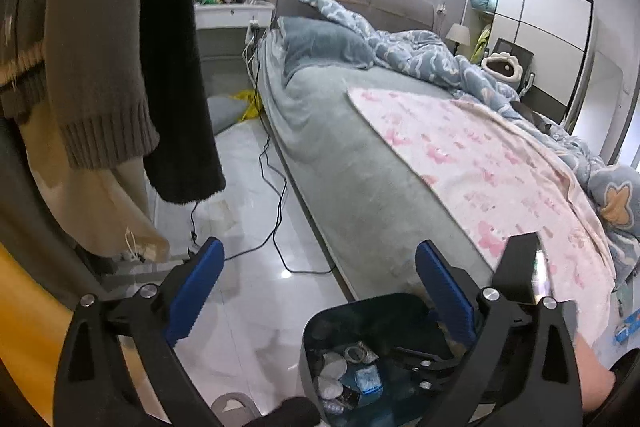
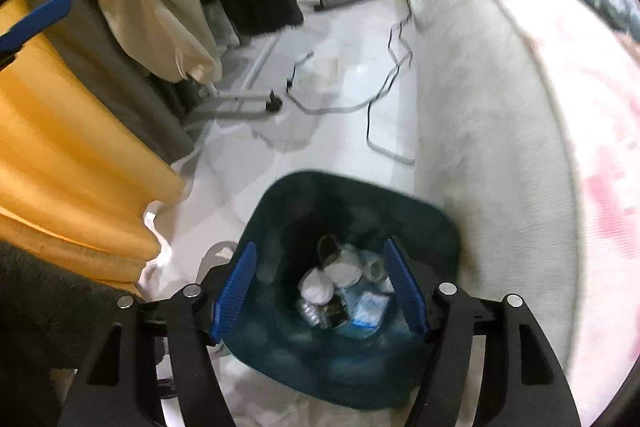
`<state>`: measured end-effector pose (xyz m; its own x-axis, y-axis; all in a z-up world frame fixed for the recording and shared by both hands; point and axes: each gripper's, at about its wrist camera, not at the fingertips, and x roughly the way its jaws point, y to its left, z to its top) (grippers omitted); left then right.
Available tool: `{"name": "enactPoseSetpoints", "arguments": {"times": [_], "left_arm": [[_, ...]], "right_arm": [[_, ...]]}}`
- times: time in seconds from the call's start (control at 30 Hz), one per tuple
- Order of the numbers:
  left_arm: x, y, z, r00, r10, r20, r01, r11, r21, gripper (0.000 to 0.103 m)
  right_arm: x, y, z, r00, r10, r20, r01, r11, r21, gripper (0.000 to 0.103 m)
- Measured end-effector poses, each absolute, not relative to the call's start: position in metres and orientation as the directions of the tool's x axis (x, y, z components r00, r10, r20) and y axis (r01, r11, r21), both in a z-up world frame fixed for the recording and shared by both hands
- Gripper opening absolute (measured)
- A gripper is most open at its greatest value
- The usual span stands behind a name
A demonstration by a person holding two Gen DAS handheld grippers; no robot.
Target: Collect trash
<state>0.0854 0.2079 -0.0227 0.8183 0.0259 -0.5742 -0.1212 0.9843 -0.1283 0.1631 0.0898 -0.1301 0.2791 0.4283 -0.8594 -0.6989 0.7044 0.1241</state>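
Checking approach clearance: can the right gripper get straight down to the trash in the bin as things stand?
Probably yes. The right gripper hangs over the bin with its jaws open and empty. The bin has no lid, and the trash at the bottom shows in plain view between the gripper's fingers.

Black hand-held gripper [image 2: 320,287], blue ribbed pads [image 2: 236,291]

A dark teal trash bin [image 2: 280,211] stands on a glossy white tiled floor [image 1: 248,163], holding white crumpled tissues [image 2: 316,287] and a pale blue packet [image 2: 370,307]. Just beside the bin, the bed [image 1: 344,163] wears a grey-green sheet. Farther from the bin lie a white blanket [image 1: 480,163] with pink blotches and a blue quilt [image 1: 424,51] patterned with white clouds. Across the bin from the bed hangs orange-yellow cloth [image 2: 60,155]. Both grippers have black arms and blue pads [image 2: 236,291].
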Motion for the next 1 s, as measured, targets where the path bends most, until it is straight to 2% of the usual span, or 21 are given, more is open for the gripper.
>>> {"name": "enactPoseSetpoints", "arguments": {"times": [0.13, 0.4, 0.47, 0.67, 0.87, 1.0], "left_arm": [[0.084, 0.195, -0.012, 0.837, 0.045, -0.545, -0.12, 0.987, -0.102, 0.099], [0.075, 0.167, -0.012, 0.822, 0.039, -0.568, -0.112, 0.989, -0.094, 0.1], [0.072, 0.16, -0.011, 0.824, 0.05, -0.565, -0.118, 0.989, -0.084, 0.1], [0.062, 0.136, -0.011, 0.831, 0.047, -0.555, -0.111, 0.99, -0.084, 0.1], [0.052, 0.111, -0.005, 0.852, 0.08, -0.517, -0.116, 0.993, -0.037, 0.1], [0.044, 0.097, -0.003, 0.86, 0.093, -0.502, -0.116, 0.993, -0.016, 0.1]], "right_arm": [[0.154, 0.066, -0.1, 0.354, 0.46, -0.814, -0.689, 0.717, 0.105, 0.073], [0.136, 0.003, -0.046, 0.523, 0.468, -0.712, -0.61, 0.789, 0.071, 0.082], [0.13, -0.013, -0.033, 0.571, 0.461, -0.68, -0.586, 0.808, 0.056, 0.089], [0.115, -0.073, 0.0, 0.677, 0.408, -0.612, -0.496, 0.868, 0.029, 0.096], [0.1, -0.124, 0.013, 0.75, 0.352, -0.56, -0.422, 0.906, 0.005, 0.099], [0.088, -0.156, 0.027, 0.799, 0.343, -0.494, -0.387, 0.922, 0.015, 0.1]]}}
